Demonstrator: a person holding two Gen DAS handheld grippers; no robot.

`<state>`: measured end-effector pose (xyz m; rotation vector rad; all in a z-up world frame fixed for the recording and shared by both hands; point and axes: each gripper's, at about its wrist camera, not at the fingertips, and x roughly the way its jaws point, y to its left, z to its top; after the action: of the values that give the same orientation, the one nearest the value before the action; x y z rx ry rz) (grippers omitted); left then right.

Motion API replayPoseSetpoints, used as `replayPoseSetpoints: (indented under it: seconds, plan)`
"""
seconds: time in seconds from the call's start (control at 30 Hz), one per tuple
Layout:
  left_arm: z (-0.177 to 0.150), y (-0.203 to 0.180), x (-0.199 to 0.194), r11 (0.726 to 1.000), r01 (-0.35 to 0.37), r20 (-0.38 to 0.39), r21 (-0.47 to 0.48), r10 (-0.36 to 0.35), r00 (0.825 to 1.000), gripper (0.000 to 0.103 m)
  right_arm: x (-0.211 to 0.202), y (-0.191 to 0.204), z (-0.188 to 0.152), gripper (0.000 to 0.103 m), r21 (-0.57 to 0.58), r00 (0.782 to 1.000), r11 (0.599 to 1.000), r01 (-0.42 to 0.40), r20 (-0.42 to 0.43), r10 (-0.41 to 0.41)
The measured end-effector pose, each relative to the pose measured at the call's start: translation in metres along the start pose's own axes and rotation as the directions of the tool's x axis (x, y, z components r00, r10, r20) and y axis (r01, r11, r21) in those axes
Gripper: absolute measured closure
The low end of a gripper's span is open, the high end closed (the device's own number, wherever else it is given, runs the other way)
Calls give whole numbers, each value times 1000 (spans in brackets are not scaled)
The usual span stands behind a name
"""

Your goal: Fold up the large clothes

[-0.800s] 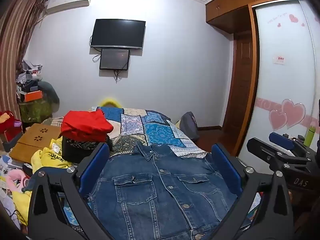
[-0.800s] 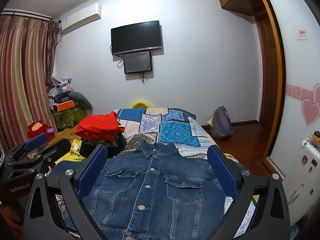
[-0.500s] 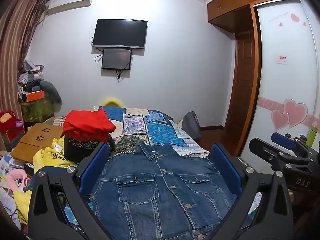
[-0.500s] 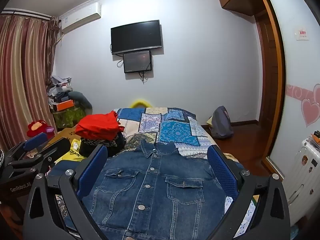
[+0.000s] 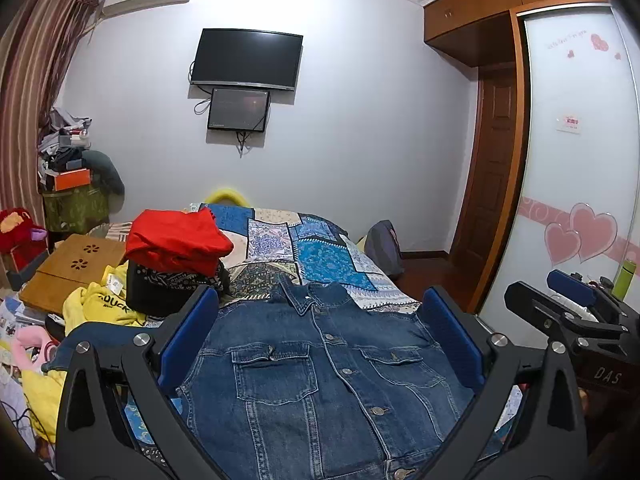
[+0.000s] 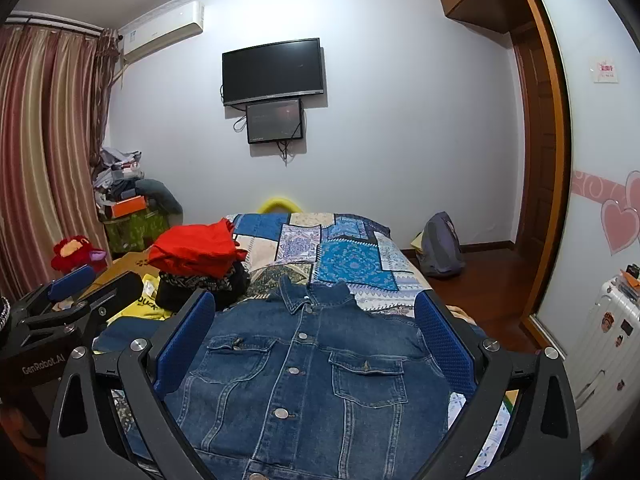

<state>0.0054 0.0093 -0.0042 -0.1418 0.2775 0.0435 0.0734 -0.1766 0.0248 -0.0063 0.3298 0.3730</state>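
A blue denim jacket [image 5: 320,364] lies flat and buttoned, front up, collar away from me, on the patchwork bed [image 5: 320,256]. It also shows in the right wrist view [image 6: 308,368]. My left gripper [image 5: 320,312] is open and empty, held above the jacket's chest. My right gripper [image 6: 312,312] is open and empty, also above the jacket. The right gripper shows at the right edge of the left wrist view [image 5: 576,312]; the left gripper shows at the left edge of the right wrist view [image 6: 68,300].
A stack of folded clothes with a red one on top [image 5: 176,244] stands on the bed left of the jacket. Yellow clothes [image 5: 100,304] and a wooden board [image 5: 72,268] lie further left. A backpack [image 5: 384,244] sits on the floor. A white suitcase [image 6: 608,344] stands at right.
Both grippers stay open above the jacket. The left wrist view has shifted slightly; the jacket has not moved.
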Motion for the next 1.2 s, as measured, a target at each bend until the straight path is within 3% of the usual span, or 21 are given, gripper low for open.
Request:
replayPoseSetpoints:
  seconds: [1.2]
  plan:
    - [-3,0,4,1000,-15,-9,1,15,1000,0,0,1,4,4,-2,1000,1000,8,0,-8]
